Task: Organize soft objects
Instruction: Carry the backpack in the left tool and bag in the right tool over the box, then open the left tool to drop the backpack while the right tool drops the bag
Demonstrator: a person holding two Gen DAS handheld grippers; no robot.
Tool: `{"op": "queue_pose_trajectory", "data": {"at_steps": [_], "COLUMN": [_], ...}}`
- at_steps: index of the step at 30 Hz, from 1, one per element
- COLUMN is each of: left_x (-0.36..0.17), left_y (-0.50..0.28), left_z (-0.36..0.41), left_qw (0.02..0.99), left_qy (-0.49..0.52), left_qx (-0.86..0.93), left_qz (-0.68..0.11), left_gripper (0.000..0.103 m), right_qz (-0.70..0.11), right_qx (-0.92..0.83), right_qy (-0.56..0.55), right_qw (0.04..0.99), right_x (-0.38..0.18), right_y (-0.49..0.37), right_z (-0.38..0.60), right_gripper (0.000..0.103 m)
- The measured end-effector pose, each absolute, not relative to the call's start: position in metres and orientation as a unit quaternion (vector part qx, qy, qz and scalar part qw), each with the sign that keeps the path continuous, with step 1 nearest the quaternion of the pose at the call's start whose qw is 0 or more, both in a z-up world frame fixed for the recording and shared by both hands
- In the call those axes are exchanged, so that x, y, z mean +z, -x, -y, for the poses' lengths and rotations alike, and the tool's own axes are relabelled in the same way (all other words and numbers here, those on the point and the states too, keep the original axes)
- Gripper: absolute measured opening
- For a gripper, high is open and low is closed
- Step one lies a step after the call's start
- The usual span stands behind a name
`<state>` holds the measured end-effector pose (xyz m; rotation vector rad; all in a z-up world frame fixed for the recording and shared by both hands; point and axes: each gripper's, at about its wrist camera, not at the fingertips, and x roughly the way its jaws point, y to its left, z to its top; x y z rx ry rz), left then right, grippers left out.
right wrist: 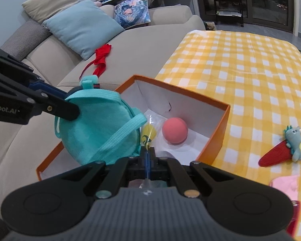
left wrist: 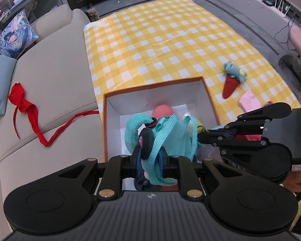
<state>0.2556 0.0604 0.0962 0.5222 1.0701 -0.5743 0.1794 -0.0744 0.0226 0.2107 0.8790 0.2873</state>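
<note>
My left gripper [left wrist: 149,165] is shut on a teal plush backpack [left wrist: 166,134] and holds it over the orange box [left wrist: 130,91], which has a white inside. The backpack also shows in the right wrist view [right wrist: 98,132], with the left gripper [right wrist: 70,110] on it. My right gripper [right wrist: 148,156] is shut on a clear plastic wrap that holds a yellow soft ball [right wrist: 148,133], over the box [right wrist: 216,138]. A pink ball [right wrist: 174,130] lies in the box. A red carrot plush with a teal dragon [right wrist: 281,150] lies on the yellow checked cloth.
A red ribbon cloth [left wrist: 28,108] lies on the beige sofa [left wrist: 50,76] left of the box. A pink soft item [left wrist: 249,100] lies on the cloth [left wrist: 170,40] at the right. A light blue cushion [right wrist: 82,28] and a patterned cushion [right wrist: 132,10] sit on the sofa.
</note>
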Motion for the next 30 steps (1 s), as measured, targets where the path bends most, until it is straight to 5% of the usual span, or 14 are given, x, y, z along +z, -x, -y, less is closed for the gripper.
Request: {"op": "queue_pose_trajectory", "data": {"at_steps": [30], "left_x": [0.006], "left_y": [-0.298], "left_z": [-0.043], "left_qw": [0.775], "left_qy": [-0.301], "left_qx": [-0.215], "left_qz": [-0.513], "left_gripper": [0.021], "right_qz": [-0.421], "right_qx": [0.102], "right_qy": [-0.050], "right_qw": [0.900], "right_x": [-0.027], "right_y": [-0.195], "right_z": [0.030], "right_gripper": [0.000]}}
